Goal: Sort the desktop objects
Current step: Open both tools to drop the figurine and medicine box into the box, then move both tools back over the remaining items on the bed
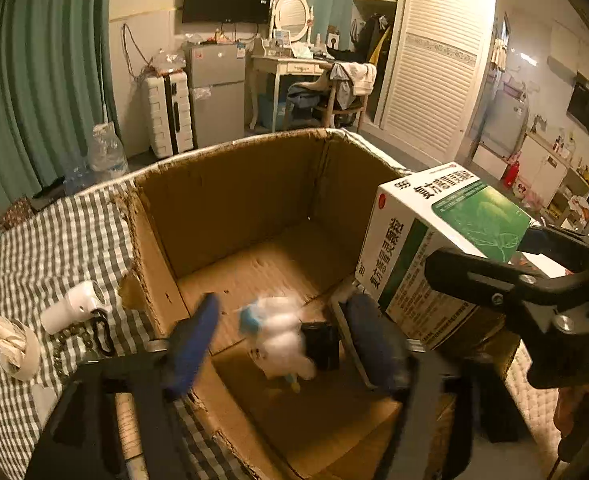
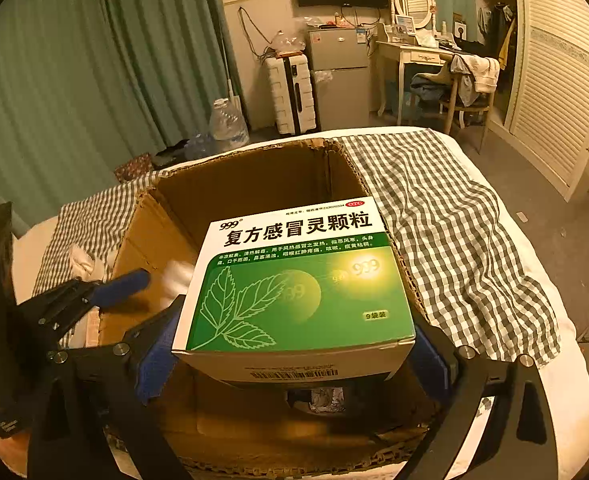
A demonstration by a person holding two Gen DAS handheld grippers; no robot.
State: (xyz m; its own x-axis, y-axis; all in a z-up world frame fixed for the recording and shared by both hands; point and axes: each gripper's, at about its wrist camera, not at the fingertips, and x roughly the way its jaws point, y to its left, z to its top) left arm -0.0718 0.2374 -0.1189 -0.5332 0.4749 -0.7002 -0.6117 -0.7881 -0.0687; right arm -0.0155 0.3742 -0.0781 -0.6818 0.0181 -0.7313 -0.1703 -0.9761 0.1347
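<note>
An open cardboard box stands on a green-checked cloth. My left gripper is open above the box's inside. A blurred white and blue object is between its blue fingers, apart from both, over the box floor. A small black item lies on the box floor. My right gripper is shut on a green and white medicine box and holds it over the cardboard box. The medicine box also shows in the left wrist view.
On the checked cloth left of the box lie a small white device, a bead string with a black clip and crumpled white paper. The cloth extends right of the box. Bedroom furniture stands behind.
</note>
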